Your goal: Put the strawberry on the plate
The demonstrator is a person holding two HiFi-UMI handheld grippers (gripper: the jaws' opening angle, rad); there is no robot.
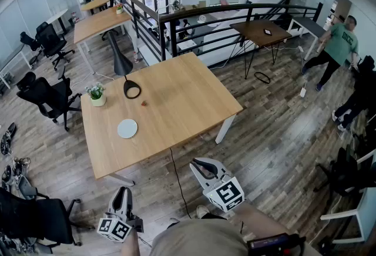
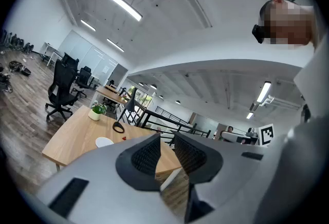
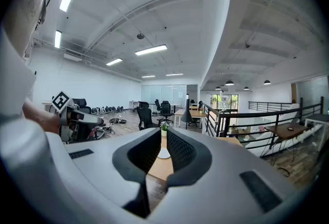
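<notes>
A small red strawberry lies on the wooden table, a short way beyond the round white plate, which is bare. Both grippers hang over the floor, short of the table's near edge. My left gripper is shut and holds nothing; its view shows the plate and the strawberry far ahead past its jaws. My right gripper is shut and holds nothing too. Between its jaws the plate shows far off.
A potted plant and a black lamp base stand near the table's far left corner. A black office chair is at my left, a railing runs behind the table, and a person walks at the right.
</notes>
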